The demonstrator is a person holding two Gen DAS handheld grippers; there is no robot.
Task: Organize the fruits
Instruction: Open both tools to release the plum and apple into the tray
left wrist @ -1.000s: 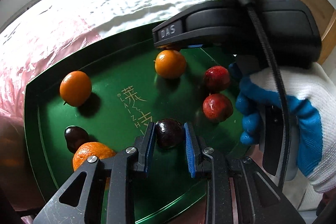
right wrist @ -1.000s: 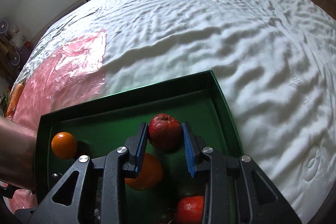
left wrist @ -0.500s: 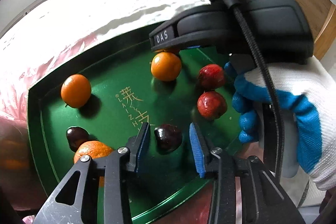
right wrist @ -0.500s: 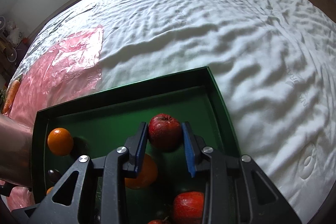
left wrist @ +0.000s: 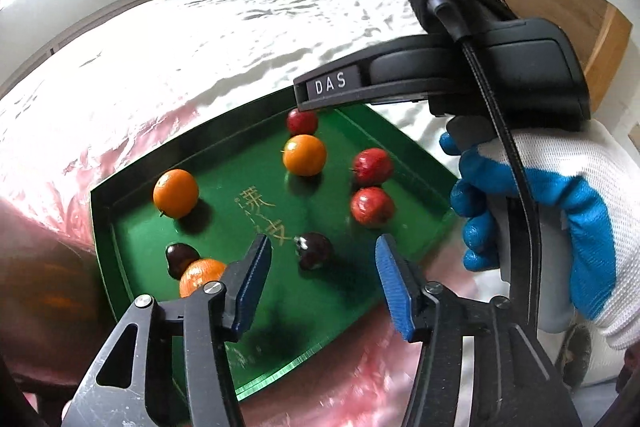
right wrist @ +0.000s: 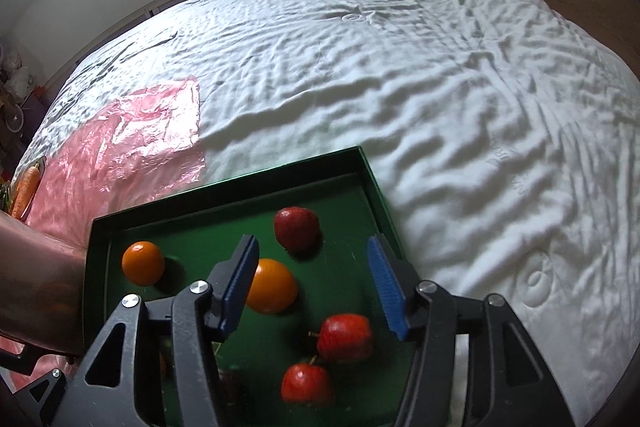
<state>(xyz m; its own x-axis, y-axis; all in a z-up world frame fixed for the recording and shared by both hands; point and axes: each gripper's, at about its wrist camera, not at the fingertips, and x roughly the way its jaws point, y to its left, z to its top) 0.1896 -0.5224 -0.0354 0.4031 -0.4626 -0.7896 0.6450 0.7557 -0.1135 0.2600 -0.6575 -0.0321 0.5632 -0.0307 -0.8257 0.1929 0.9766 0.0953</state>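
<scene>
Green tray (left wrist: 120,267) laid on the bed, oranges, red apples and dark fruits spread inside, left gripper (left wrist: 320,283) jaws opening above a dark fruit (left wrist: 314,250), nothing pinched, right gripper (right wrist: 312,283) jaws opening wide, red apple (right wrist: 297,228) lying free at the far side.

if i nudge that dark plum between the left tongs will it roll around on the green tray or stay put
The dark plum is round on the green tray's smooth, glossy floor, so it would probably roll. Its skin looks shiny, perhaps slippery against the left tongs, whose jaws are opening around it untouched. The raised rim should contain it.
</scene>
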